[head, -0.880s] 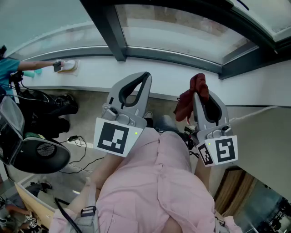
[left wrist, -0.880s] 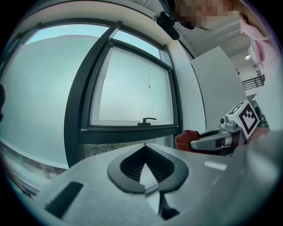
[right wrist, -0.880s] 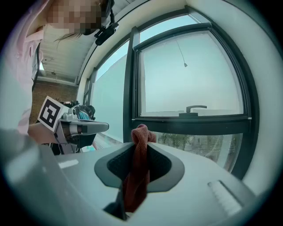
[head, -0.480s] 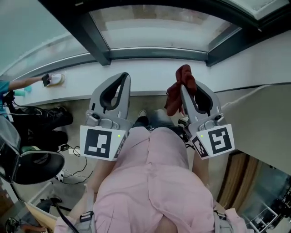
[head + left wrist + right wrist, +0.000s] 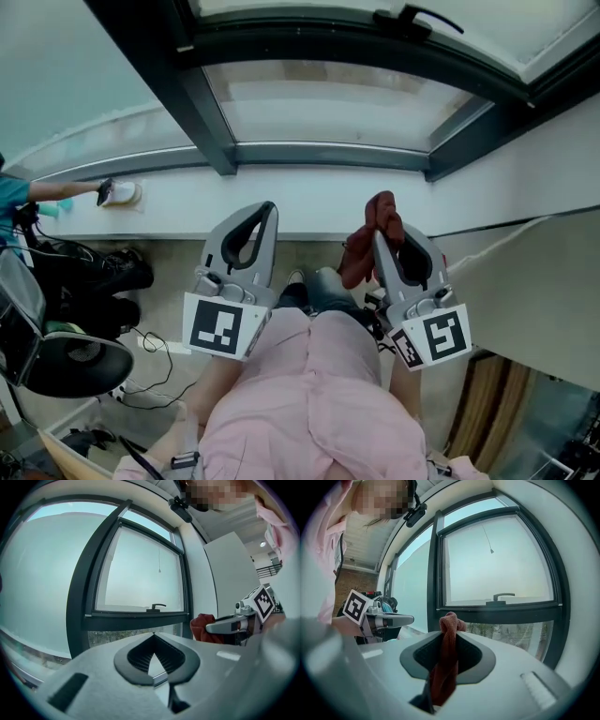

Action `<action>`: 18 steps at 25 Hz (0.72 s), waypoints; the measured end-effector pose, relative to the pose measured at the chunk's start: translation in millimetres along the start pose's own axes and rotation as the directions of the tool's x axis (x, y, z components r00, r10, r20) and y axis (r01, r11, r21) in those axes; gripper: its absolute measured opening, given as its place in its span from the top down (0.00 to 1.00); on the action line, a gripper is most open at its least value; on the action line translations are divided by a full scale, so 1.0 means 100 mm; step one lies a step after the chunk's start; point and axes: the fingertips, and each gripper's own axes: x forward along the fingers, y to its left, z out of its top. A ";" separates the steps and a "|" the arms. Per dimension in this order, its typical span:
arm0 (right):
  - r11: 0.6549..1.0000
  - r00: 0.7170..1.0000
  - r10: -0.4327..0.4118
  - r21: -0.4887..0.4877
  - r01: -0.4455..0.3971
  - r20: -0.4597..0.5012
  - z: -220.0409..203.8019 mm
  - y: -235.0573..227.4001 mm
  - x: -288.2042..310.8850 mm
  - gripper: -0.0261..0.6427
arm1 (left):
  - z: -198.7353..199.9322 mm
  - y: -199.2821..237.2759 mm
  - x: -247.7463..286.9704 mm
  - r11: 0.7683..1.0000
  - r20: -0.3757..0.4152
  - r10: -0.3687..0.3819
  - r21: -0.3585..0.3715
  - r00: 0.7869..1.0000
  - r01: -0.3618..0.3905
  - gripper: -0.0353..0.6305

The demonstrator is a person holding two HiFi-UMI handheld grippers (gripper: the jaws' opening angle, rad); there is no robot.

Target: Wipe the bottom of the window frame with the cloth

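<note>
Both hand-held grippers [image 5: 266, 208] [image 5: 379, 231] lower (cloth [image 5: 361, 264] too)

The cloth [image 5: 360, 261] hangs partly hidden behind the right gripper [image 5: 382, 225]. A person's arm [image 5: 60, 190] is cut off at the left edge.

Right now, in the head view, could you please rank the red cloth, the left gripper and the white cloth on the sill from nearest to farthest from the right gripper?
1. red cloth, clamped in the right gripper.
2. left gripper, alongside on its left.
3. white cloth, far left on the sill.
</note>
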 end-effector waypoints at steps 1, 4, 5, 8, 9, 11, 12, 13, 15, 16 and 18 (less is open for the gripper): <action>1.000 1.000 0.003 0.004 -0.003 -0.008 -0.04 0.00 0.02 0.84 | 0.00 0.01 0.03 1.000 0.013 0.004 -0.002 1.000 -0.004 0.95; 1.000 1.000 0.019 0.001 -0.019 -0.008 -0.17 -0.10 0.14 0.84 | -0.12 0.08 0.15 0.999 0.029 0.029 0.024 0.999 -0.030 0.95; 1.000 1.000 0.026 0.001 -0.026 -0.005 -0.19 -0.14 0.20 0.84 | -0.16 0.12 0.18 0.999 0.029 0.041 0.032 0.999 -0.041 0.95; 0.999 0.999 0.051 -0.006 -0.051 -0.005 -0.17 -0.23 0.37 0.84 | -0.25 0.23 0.23 0.997 0.011 0.076 0.025 0.997 -0.076 0.95; 0.998 0.998 0.060 -0.011 -0.060 -0.007 -0.14 -0.25 0.44 0.84 | -0.27 0.28 0.25 0.996 0.003 0.088 0.020 0.996 -0.088 0.95; 0.996 0.996 0.083 -0.018 -0.084 -0.009 -0.11 -0.30 0.59 0.84 | -0.29 0.36 0.32 0.994 -0.009 0.111 0.016 0.994 -0.111 0.95; 0.995 0.995 0.098 -0.018 -0.098 -0.009 -0.10 -0.32 0.67 0.84 | -0.29 0.40 0.36 0.993 -0.011 0.121 0.017 0.993 -0.121 0.95; 0.993 0.994 0.113 -0.017 -0.113 -0.010 -0.08 -0.35 0.74 0.84 | -0.28 0.42 0.42 0.992 -0.013 0.129 0.019 0.992 -0.129 0.95; 0.989 0.990 0.143 -0.018 -0.144 -0.008 -0.03 -0.41 0.88 0.84 | -0.25 0.47 0.56 0.990 -0.012 0.139 0.023 0.990 -0.138 0.95; 0.987 0.988 0.157 -0.019 -0.157 -0.003 0.01 -0.45 0.94 0.84 | -0.21 0.48 0.64 0.990 -0.008 0.140 0.028 0.990 -0.140 0.95; 0.983 0.983 0.181 -0.027 -0.180 0.013 0.11 -0.54 1.06 0.84 | -0.10 0.48 0.81 0.989 0.007 0.138 0.049 0.990 -0.138 0.95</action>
